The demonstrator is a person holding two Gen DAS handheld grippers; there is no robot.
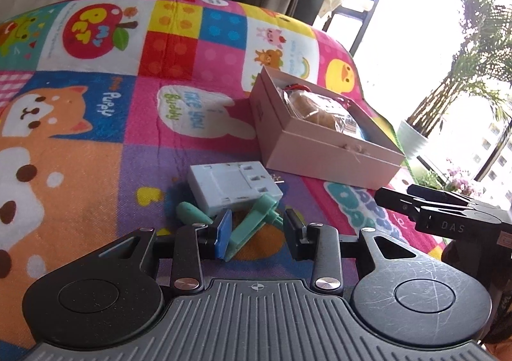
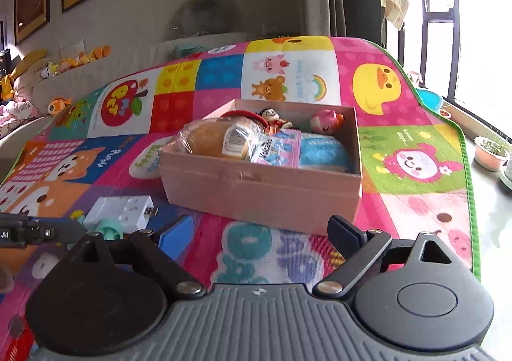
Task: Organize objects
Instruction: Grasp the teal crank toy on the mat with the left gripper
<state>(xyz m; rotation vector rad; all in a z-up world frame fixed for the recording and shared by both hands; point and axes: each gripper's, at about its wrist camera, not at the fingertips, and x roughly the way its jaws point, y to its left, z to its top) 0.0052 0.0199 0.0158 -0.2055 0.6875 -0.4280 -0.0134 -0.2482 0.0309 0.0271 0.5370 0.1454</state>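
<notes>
Left wrist view: the left gripper (image 1: 257, 228) hangs low over the mat (image 1: 96, 124), its jaws partly apart with a green crank-shaped toy (image 1: 252, 223) lying between them. The blue left pad (image 1: 224, 229) looks to touch the toy, while the right finger stands clear, so nothing is clamped. Just beyond the toy lies a pale blue adapter (image 1: 232, 186), touching it. Farther right sits the pink box (image 1: 323, 140), holding a wrapped bun (image 1: 315, 109). The right gripper (image 1: 448, 210) shows at the right edge.

Right wrist view: the right gripper (image 2: 264, 234) hovers above the mat (image 2: 412, 169) with jaws wide apart and empty, facing the box (image 2: 262, 191). Inside are the bun (image 2: 211, 137), a pink packet (image 2: 281, 149), a blue pouch (image 2: 323, 153) and small figures (image 2: 324, 122). The adapter (image 2: 123, 209) and toy (image 2: 108, 228) lie at lower left, near the left gripper (image 2: 57, 231).
</notes>
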